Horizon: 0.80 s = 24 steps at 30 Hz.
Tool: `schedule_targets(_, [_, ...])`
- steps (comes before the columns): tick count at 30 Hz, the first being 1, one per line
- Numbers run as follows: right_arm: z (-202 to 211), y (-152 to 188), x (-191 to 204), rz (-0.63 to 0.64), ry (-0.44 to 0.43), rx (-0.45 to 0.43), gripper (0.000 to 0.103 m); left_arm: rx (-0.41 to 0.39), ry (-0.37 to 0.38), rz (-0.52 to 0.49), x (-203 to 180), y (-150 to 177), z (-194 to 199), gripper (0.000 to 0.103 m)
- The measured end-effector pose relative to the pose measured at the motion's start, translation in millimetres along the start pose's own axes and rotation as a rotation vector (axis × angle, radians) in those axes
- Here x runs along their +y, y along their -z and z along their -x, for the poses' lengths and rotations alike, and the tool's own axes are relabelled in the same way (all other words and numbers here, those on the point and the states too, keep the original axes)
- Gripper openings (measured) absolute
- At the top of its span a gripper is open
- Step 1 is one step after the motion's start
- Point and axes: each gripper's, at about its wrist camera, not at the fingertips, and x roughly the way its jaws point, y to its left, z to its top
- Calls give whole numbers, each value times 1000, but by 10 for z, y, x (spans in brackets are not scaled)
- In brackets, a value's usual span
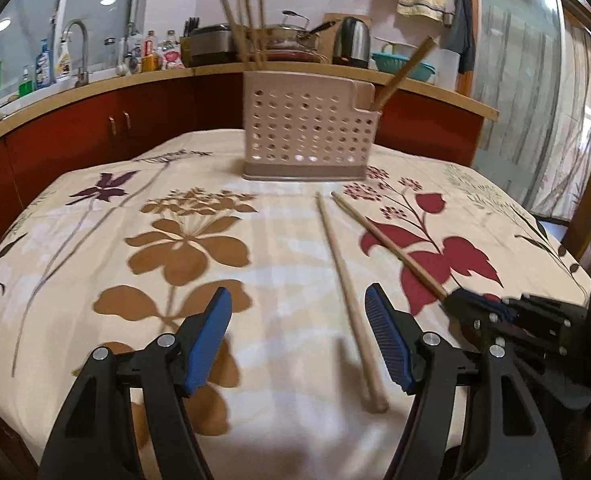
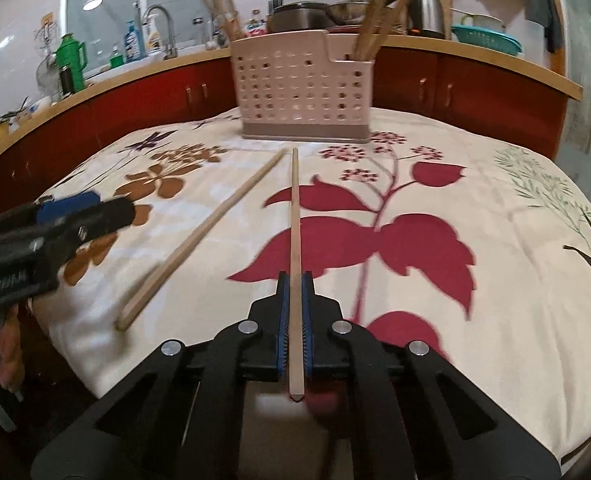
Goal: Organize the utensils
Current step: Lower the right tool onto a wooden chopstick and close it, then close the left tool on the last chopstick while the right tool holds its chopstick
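A beige perforated utensil holder stands at the far side of the table, with several chopsticks upright in it. My right gripper is shut on a dark wooden chopstick that points toward the holder; it also shows in the left wrist view, with the right gripper at its near end. A lighter chopstick lies loose on the cloth. My left gripper is open and empty, its right finger beside this chopstick; the right wrist view shows it at the left.
The table carries a floral cloth. Behind it runs a counter with red cabinets, a sink tap, bottles, pots and a kettle. A glass door is at the right.
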Motion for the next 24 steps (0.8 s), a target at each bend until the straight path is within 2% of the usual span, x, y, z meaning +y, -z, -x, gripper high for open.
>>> schedule_targets(6, [7, -17, -223, -49, 29, -15, 7, 52, 32, -30, -160, 60, -161, 60])
schedule_targets(9, [7, -15, -280, -63, 31, -19, 7, 99, 47, -26, -194, 99, -269, 49])
schedule_targets(12, [2, -9, -291, -68, 27, -19, 7, 99, 35, -54, -242, 129, -283, 43])
schedule_targets(14, [-8, -5, -304, -75, 22, -17, 7, 98, 33, -67, -253, 137, -282, 25])
schedule_targets(17, [-4, 20, -318, -84, 17, -20, 8, 92, 20, -83, -235, 147, -279, 13])
schedule_targets(18, [7, 30, -318, -84, 9, -21, 9, 91, 18, -81, -221, 148, -277, 10])
schedule_targets(20, [37, 49, -300, -75, 3, -27, 25, 90, 21, -76, -194, 143, -273, 7])
schedule_targets(21, [51, 60, -291, -68, 4, -29, 29, 89, 21, -75, -191, 144, -272, 7])
schedule_targets(24, [82, 91, -289, -60, -2, -31, 32, 82, 17, -90, -199, 159, -265, 7])
